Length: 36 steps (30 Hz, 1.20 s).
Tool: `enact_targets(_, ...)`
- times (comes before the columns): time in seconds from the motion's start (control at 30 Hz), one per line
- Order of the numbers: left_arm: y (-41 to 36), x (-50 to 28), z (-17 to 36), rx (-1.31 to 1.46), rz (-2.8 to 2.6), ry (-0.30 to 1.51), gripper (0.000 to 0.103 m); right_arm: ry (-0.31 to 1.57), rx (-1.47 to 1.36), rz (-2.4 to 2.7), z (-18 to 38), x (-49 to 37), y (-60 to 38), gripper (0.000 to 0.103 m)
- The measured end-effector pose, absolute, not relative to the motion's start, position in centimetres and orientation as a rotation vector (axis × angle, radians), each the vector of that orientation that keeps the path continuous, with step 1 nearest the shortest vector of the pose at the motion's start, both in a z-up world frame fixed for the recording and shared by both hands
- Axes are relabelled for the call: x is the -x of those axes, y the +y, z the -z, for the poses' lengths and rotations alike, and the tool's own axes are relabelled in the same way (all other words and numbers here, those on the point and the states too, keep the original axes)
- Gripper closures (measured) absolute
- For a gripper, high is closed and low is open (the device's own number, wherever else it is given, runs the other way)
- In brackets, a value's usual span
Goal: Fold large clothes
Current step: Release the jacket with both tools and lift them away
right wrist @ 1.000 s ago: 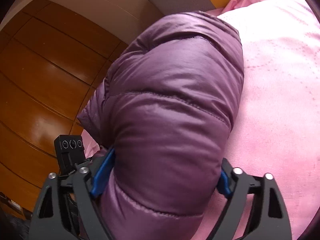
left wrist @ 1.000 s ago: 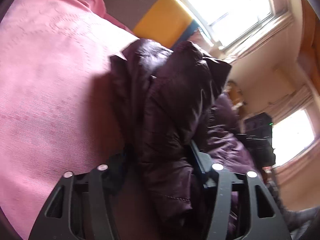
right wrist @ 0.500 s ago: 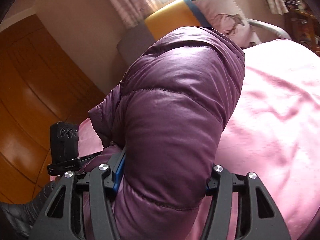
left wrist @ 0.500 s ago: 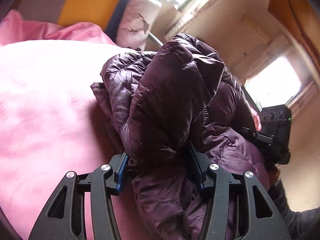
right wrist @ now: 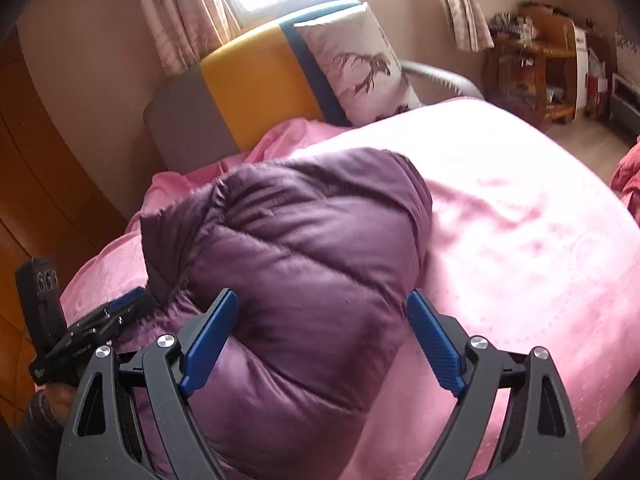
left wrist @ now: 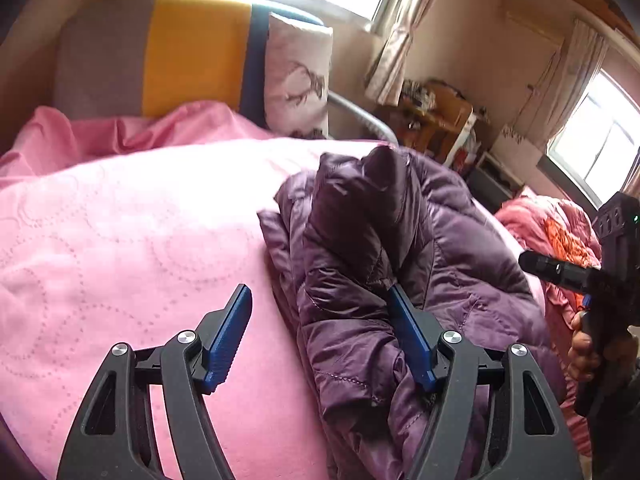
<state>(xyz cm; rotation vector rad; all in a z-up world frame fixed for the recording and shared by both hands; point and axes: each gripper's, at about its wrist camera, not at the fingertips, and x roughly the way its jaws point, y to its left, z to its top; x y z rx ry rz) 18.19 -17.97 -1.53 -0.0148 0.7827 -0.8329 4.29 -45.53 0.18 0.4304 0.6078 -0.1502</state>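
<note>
A big purple puffy jacket (left wrist: 404,264) lies bunched up on the bed (left wrist: 120,240), on top of the pink quilt, near the side of the bed closest to the claws. The left claw (left wrist: 320,340) is wide open and holds nothing — its left finger sits over bare pink quilt, and its right finger is tucked in against a fold of the jacket, so some of the puffy cloth sits between the two. The right claw (right wrist: 320,340) is wide open too and grips nothing; a fat rounded roll of the jacket (right wrist: 304,256) sits between its blue pads (right wrist: 208,340), but neither pad looks pressed into it. It looks like one fold is set down and both claws are let go, so the step in hand is the pause between folds. The jacket looks lumpy, not flat, so the job seems only partly done. The next move likely calls for picking a new edge or corner, closing on a thin bit of cloth rather than the fat roll, and folding it over — slowly, because slippery puffy cloth may spring back open. A pillow (left wrist: 298,80) leans on the headboard (left wrist: 192,52) far behind.
</note>
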Motion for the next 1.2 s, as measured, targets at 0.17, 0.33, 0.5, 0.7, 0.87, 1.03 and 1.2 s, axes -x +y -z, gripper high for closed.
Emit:
enact_targets(0.17, -18.7, -17.5, 2.7, -0.010, 0.847, 0.840, 0.034, 0.648, -0.288, 0.191, -2.8, -11.4, -41.7, 0.013)
enact_targets(0.33, -18.2, -16.2, 5.0, 0.038, 0.839, 0.895, 0.034, 0.810, -0.157, 0.153, 0.0, -21.7, -36.8, 0.011)
enact_targets(0.5, -17.0, -16.5, 6.5, 0.080, 0.819, 0.930, 0.034, 0.915, 0.014, 0.206, 5.8, -24.6, -34.5, 0.005)
enact_targets(0.7, -17.2, -15.8, 5.7, 0.043, 0.769, 0.914, 0.036, 0.933, 0.092, 0.281, 10.2, -25.5, -33.9, 0.003)
enact_targets(0.87, -16.8, -15.0, 5.9, 0.055, 0.774, 0.929, 0.036, 0.875, -0.031, 0.222, 6.6, -22.6, -35.2, 0.004)
enact_targets(1.03, -16.5, -14.2, 5.0, 0.039, 0.772, 0.904, 0.036, 0.782, -0.193, 0.189, 2.0, -16.1, -36.8, 0.004)
enact_targets(1.2, -15.2, -13.5, 4.1, 0.082, 0.749, 0.887, 0.031, 0.728, -0.308, 0.203, 1.0, -8.6, -37.4, 0.004)
